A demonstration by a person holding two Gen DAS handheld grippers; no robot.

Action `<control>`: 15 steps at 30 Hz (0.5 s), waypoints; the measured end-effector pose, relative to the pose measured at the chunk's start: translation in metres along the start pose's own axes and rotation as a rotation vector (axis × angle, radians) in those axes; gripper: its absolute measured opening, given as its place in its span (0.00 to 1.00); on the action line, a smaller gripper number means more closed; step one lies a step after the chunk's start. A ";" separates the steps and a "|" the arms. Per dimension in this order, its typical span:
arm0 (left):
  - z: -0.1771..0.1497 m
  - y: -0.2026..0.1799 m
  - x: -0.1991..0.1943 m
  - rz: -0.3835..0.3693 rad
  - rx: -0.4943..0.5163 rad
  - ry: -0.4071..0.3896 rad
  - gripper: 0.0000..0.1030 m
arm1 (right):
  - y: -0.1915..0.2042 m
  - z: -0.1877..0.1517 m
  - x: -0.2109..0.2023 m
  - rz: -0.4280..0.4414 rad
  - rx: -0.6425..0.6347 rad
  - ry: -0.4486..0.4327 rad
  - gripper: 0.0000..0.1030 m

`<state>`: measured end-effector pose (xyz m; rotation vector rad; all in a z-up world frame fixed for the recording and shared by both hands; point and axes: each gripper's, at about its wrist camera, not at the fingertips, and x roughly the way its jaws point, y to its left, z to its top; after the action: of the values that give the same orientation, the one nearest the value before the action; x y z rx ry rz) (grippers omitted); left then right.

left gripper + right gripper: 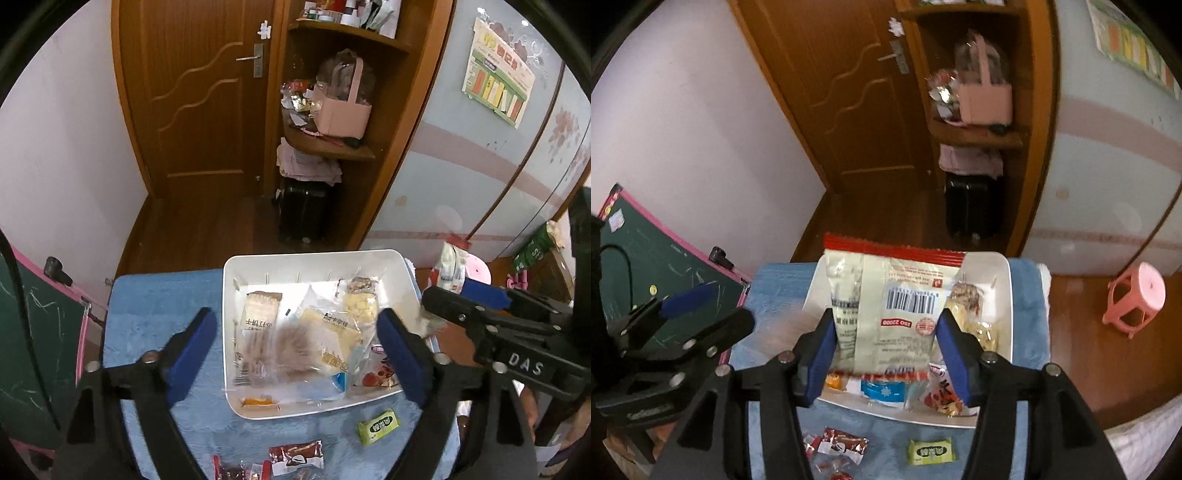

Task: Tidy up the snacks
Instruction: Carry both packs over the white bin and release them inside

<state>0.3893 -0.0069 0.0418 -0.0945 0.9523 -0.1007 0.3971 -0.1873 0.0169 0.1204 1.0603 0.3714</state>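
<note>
The white tray (236, 332) sits on a blue cloth (155, 306), its far rim close to the cloth's far edge, where the surface drops to the wood floor (207, 229). On the cloth's near side, at about 6 o'clock of the tray, lie a green candy (378, 425) and red-and-white wrappers (295, 458), apart from the tray. At 9 o'clock of the tray the cloth lies bare.

The left gripper (299, 352) hangs over the tray with its jaws wide apart and nothing between them; the snack packets (317, 339) lie below.

The right gripper (886, 354) is above the tray (1004, 295) too, with a cream packet with a red top edge (890, 295) between its blue pads (955, 354). Blur makes it hard to say whether the pads press on the packet; they appear to stand just beside its edges.
</note>
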 end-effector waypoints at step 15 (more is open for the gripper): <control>-0.038 0.037 -0.012 0.031 -0.110 0.013 0.88 | -0.009 -0.027 -0.012 0.033 0.053 0.001 0.59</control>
<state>0.3529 0.0297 0.0252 -0.1809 0.9717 -0.0203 0.3708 -0.2020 0.0118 0.1850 1.0704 0.3728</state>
